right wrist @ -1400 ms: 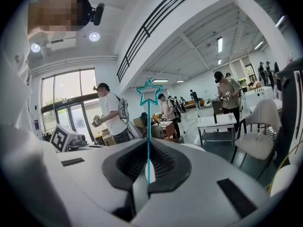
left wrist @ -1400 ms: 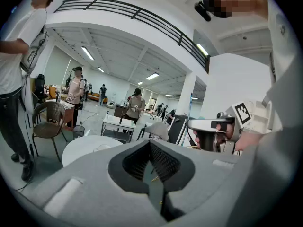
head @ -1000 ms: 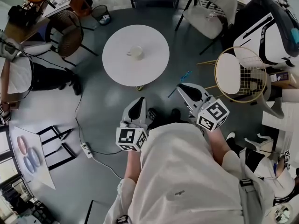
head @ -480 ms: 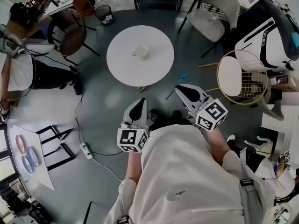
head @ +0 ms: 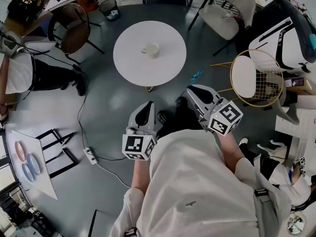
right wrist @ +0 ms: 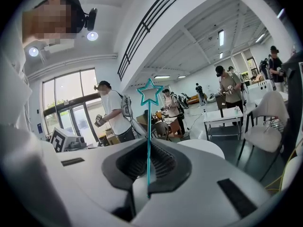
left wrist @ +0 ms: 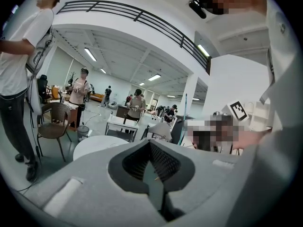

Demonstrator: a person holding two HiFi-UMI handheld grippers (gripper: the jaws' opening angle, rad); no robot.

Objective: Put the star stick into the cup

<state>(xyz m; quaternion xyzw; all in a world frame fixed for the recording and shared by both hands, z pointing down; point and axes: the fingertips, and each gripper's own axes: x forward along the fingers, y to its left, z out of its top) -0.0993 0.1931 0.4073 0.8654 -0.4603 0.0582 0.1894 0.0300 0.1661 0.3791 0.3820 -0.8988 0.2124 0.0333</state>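
A white cup (head: 151,49) stands near the middle of the round white table (head: 168,65), ahead of me. My right gripper (head: 190,91) is shut on the teal star stick (head: 196,76), whose tip pokes out toward the table's right edge. In the right gripper view the star stick (right wrist: 150,93) rises upright from the closed jaws of the right gripper (right wrist: 149,138), star on top. My left gripper (head: 146,106) hangs over the floor just short of the table. In its own view the left gripper (left wrist: 150,143) is shut with nothing in it, and the table (left wrist: 94,145) lies beyond.
A gold wire chair (head: 252,78) stands right of the table, a white chair (head: 229,9) at the back right and a wicker chair (head: 74,28) at the back left. A person (head: 34,73) is at the left. A cable with a power strip (head: 89,154) crosses the floor.
The table and cup have shifted lower in the head view, so I stand closer to them. Both grippers kept their pose; the star stick stays held.
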